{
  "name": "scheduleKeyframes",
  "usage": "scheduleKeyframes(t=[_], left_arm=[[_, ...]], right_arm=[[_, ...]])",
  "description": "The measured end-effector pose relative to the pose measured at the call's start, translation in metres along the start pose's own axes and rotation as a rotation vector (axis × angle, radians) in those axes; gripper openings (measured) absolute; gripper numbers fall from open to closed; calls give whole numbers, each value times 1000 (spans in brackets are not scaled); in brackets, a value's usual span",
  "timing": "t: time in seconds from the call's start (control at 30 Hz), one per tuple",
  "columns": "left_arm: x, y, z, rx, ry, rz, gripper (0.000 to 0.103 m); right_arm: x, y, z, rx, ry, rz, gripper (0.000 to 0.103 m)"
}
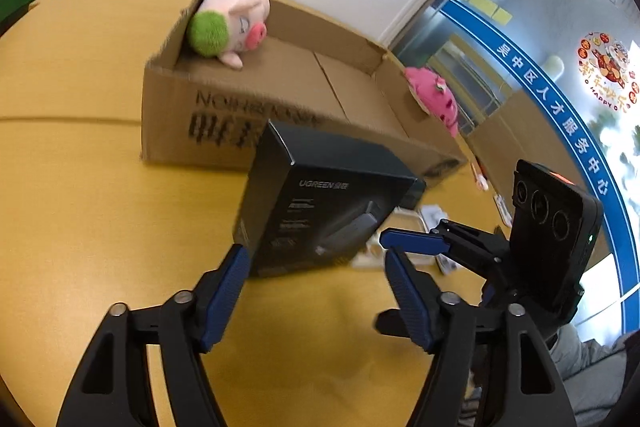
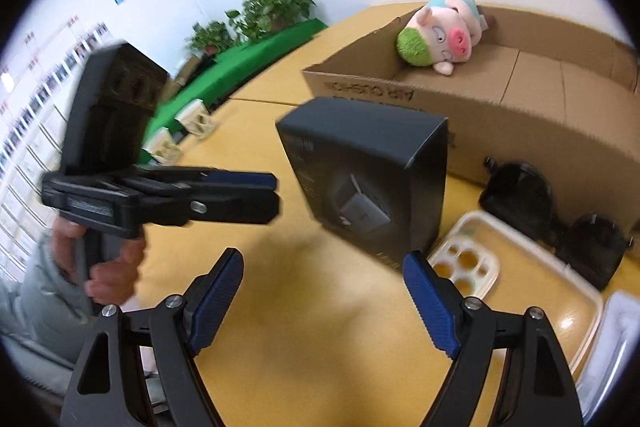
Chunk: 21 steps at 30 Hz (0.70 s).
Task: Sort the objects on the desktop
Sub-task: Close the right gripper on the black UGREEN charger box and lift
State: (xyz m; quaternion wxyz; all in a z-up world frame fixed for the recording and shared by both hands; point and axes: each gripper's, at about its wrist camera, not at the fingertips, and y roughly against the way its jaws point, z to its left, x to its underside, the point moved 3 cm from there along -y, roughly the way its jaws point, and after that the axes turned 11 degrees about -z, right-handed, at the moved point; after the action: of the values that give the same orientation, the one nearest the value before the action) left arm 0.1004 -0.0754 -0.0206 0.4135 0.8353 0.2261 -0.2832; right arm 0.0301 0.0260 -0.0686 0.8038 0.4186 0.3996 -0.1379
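Yellow table (image 1: pixel 80 187) holds black box (image 1: pixel 320 211) (before carton (image 1: pixel 224 107)).

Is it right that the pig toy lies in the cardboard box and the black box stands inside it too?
Not quite. In the right wrist view the pig toy lies in the cardboard box, but the black box stands outside it on the table.
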Motion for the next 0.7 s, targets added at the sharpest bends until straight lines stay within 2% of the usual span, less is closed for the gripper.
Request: scheduleKeyframes(t=[0.07,0.17,0.27,0.33,0.37,0.4,0.57,0.7], left_arm=[[-9,-10,7,-47,-16,3,77],[-18,-20,12,-22,-37,-5,77],[-24,-38,13,36,-69,10,77],[-25,-51,15,58,-50,37,75],[-23,-57,15,69,-45,49,77],[-22,-58,13,57,-57,39,77],[-15,-49,9,48,-21,18,76],[-23,-29,-7,27,-30,-45,75]], right_arm=[[-8,-14,-5,58,47,3,83],[-16,-28,-22,110,34,3,83],[-17,-39,-40,107,-30,1,83],[-20,-50,-48,90,-62,9,82],[-21,-54,-49,77,-72,4,81],[-22,-58,-50,55,-83,-3,82],[-18,-55,-46,71,-106,-43,81],[-25,-39,-33,85,-94,-108,81]])
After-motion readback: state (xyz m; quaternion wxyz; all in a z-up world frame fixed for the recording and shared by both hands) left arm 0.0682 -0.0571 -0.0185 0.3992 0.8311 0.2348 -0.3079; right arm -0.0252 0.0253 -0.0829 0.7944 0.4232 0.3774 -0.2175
